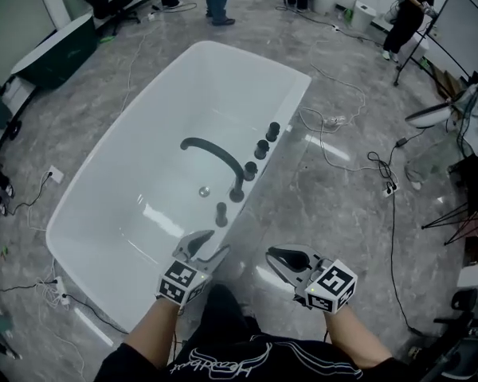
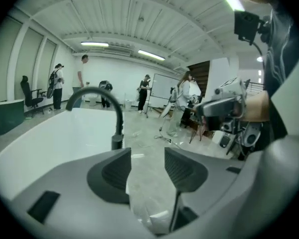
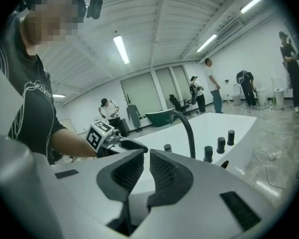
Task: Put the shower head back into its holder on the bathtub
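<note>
**Head view.** The person's dark shirt (image 1: 223,360) fills the lower edge. Above it, beside the bathtub (image 1: 103,205), hover the left gripper (image 1: 209,250), fingers spread and empty, and the right gripper (image 1: 276,257), fingers drawn almost together on nothing. The shower head (image 1: 221,213) appears to be the dark stub seated upright on the rim, just before the spout (image 1: 211,151) and three knobs (image 1: 261,149).

**Left gripper view.** Only floor shows between the spread fingers; the spout rises beyond.

**Right gripper view.** A slit separates the fingers; the stub stands left of the spout.

**Risk, as judged.** If the shower head is seated shallowly, a low pass of either gripper could tip it out.
</note>
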The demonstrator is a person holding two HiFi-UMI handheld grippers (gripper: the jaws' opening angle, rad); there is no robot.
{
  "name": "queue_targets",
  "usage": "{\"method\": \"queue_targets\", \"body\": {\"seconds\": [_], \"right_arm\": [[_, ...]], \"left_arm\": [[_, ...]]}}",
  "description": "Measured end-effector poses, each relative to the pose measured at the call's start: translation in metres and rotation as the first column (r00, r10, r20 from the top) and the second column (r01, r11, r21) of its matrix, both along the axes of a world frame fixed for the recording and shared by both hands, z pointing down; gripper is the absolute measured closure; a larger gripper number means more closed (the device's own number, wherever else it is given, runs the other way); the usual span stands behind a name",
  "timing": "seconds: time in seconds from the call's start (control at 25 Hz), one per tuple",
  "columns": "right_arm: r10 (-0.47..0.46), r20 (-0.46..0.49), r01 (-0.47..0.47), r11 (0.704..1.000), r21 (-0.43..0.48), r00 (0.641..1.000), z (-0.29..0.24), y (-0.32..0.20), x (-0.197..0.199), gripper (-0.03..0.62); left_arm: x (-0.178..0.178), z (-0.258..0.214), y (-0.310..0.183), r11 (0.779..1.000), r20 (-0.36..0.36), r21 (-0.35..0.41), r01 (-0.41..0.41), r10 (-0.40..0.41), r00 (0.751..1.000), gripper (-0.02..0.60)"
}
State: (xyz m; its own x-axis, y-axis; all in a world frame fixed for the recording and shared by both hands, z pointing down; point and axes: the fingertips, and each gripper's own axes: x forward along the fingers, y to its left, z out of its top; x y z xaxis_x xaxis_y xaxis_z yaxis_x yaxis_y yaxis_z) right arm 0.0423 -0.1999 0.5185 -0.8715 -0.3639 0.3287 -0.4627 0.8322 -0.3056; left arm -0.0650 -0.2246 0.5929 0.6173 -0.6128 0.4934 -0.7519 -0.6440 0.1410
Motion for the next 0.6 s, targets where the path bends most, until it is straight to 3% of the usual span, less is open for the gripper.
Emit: {"method": "queue_targets", "body": {"seconds": [0.12, 0.24, 0.36, 0.6], "right_arm": [[-0.057, 0.041, 0.055, 0.998, 0.031, 0.998, -0.036, 0.023, -0.002, 0.551], [-0.089, 0.1, 0.088, 0.996, 0.012, 0.991, -0.066, 0.052, 0.002, 0.553], [-0.11, 0.147, 0.108, 0.994, 0.027, 0.983, -0.099, 0.067, 0.002, 0.554], [-0.156, 0.162, 0.141, 0.985, 0.101, 0.974, -0.142, 0.101, 0.004, 0.567]], "left_arm": [[0.02, -0.07, 0.039, 0.997, -0.032, 0.058, -0.048, 0.05, 0.998, 0.467], [0.034, -0.126, 0.077, 0.999, -0.144, 0.035, -0.035, 0.04, 0.989, 0.575], [0.045, -0.178, 0.099, 0.998, -0.23, 0.062, -0.032, 0.045, 0.972, 0.577], [0.064, -0.225, 0.134, 0.988, -0.202, 0.138, -0.063, 0.09, 0.975, 0.577]]}}
